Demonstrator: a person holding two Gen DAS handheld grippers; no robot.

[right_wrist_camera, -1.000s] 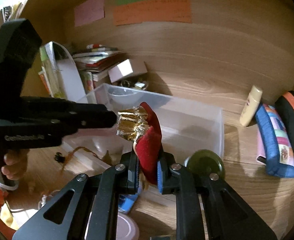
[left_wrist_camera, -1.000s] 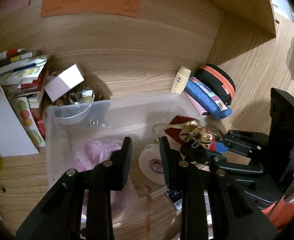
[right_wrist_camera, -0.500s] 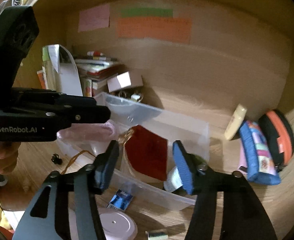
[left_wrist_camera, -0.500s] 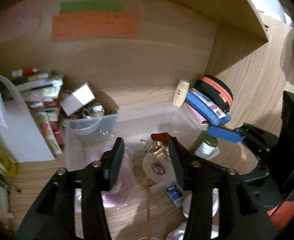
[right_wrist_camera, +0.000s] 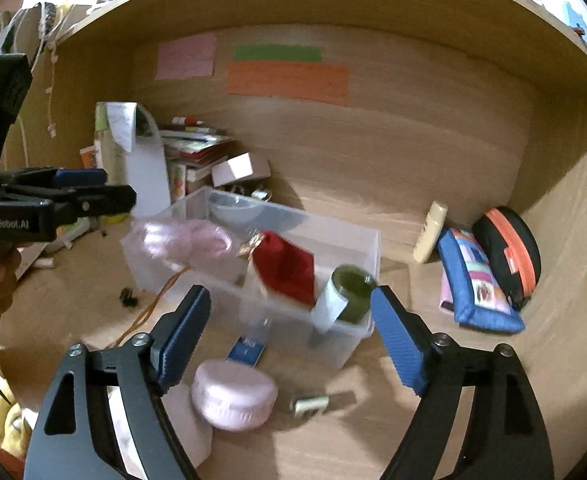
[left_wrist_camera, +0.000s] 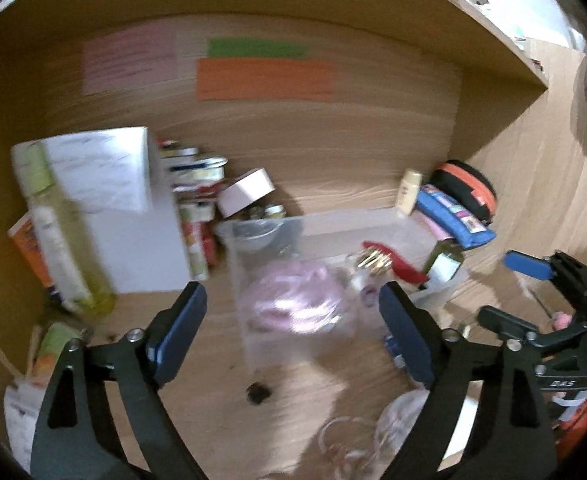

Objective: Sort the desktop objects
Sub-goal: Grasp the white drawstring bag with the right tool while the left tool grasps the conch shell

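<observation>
Two fisheye cams, one per gripper, both looking fwd and down into a wooden desk nook. Left cam: clear bin [left_wrist_camera: 333,232] mid frame. Right cam: same bin [right_wrist_camera: 357,240] mid frame, seen from further right. Both share orange note [left_wrist_camera: 265,80] [right_wrist_camera: 289,82] up top.

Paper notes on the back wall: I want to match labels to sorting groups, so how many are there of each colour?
Pink note: 1
Green note: 1
Orange note: 1
Total: 3
</observation>
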